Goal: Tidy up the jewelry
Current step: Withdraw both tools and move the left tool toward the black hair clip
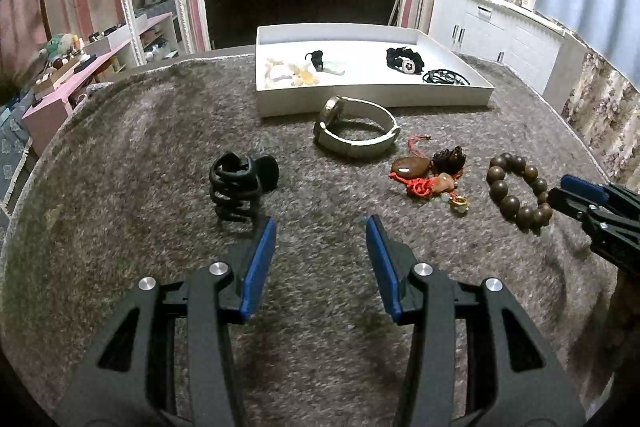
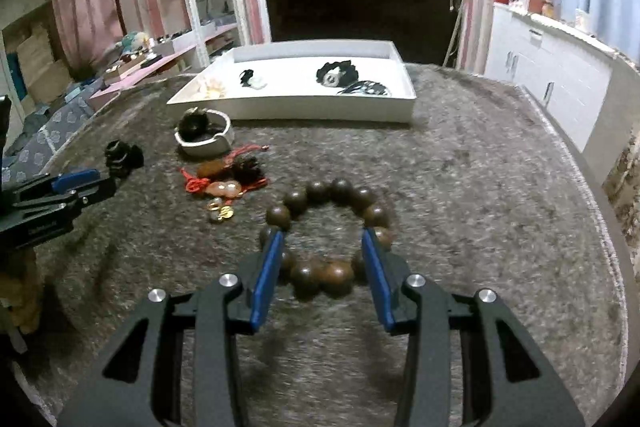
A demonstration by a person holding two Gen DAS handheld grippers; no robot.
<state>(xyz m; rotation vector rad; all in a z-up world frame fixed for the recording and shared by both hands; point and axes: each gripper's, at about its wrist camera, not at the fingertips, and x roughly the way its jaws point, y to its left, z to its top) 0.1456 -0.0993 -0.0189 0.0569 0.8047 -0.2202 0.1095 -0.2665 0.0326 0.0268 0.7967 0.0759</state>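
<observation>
A brown wooden bead bracelet (image 2: 320,227) lies on the grey carpeted table; it also shows in the left wrist view (image 1: 518,191). My right gripper (image 2: 323,239) is open, its blue fingers straddling the bracelet's near beads. My left gripper (image 1: 321,227) is open and empty above bare carpet. A black hair claw (image 1: 242,185), a white-strapped watch (image 1: 356,127) and a red-corded pendant charm (image 1: 428,175) lie loose ahead of it. A white tray (image 1: 372,99) at the back holds pale stones, a black scrunchie and black hair ties.
The right gripper (image 1: 576,203) shows at the right edge of the left wrist view beside the bracelet. White cabinets stand to the right, pink shelves to the left, a dark double door behind the tray. The table edge curves round on both sides.
</observation>
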